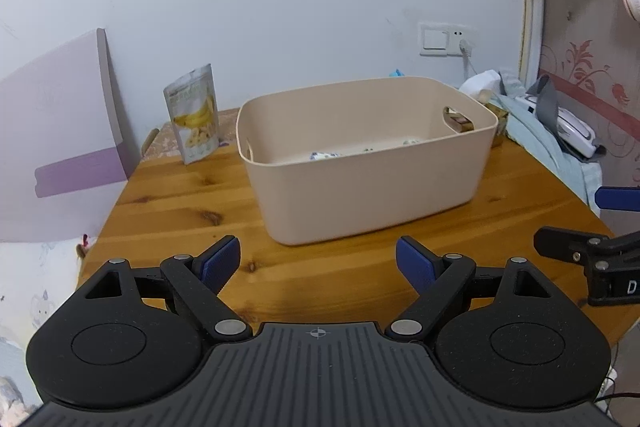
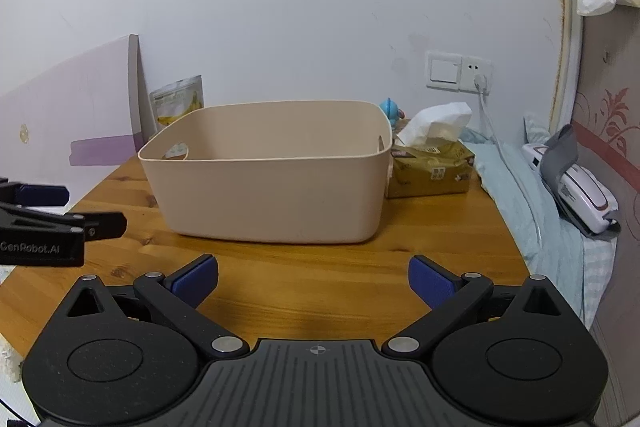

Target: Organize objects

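Both sets of jaws wide open, empty, over the near bench edge. Mid-bench: tan bin [image 1: 372, 187], probably stiff, light plastic; best held by the rim or side handle holes. Far left corner: snack bag [image 1: 194, 119], likely light, crinkly.

Matt beige plastic bin [image 1: 360, 195], glossy varnished knotty wood table [image 1: 180, 203], shiny foil snack pouch [image 1: 194, 119], crumpled paper tissue [image 2: 440, 119]

Bare wooden table [image 2: 312, 287] lies open in front of the beige bin [image 2: 264, 195], whose top is open; a snack pouch [image 1: 194, 119] flanks it left, a tissue box [image 2: 432, 171] crowds its right wall
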Demonstrator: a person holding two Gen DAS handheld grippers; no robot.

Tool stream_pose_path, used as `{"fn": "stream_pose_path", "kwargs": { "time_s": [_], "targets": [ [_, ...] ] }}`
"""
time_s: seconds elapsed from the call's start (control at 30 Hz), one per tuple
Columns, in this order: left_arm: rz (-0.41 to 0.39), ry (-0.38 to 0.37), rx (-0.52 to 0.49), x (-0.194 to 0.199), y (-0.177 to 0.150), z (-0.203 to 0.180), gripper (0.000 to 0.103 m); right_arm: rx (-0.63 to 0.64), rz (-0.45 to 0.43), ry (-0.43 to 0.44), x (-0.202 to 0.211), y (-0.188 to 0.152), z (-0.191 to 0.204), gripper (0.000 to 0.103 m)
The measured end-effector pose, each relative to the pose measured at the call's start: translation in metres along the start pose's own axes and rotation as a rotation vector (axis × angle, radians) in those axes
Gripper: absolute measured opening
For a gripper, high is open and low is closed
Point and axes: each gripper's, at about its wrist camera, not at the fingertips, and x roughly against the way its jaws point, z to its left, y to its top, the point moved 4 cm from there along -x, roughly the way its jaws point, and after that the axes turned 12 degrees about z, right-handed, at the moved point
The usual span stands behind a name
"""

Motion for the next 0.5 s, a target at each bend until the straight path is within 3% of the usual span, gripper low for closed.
{"fn": "stream_pose_path", "kwargs": {
  "time_s": [0.5],
  "targets": [
    [-0.001, -0.004, -0.002, 0.014, -0.02, -0.003, 0.087, -0.046, 0.007, 0.005, 0.012, -0.02, -0.003, 0.103]
  ]
}}
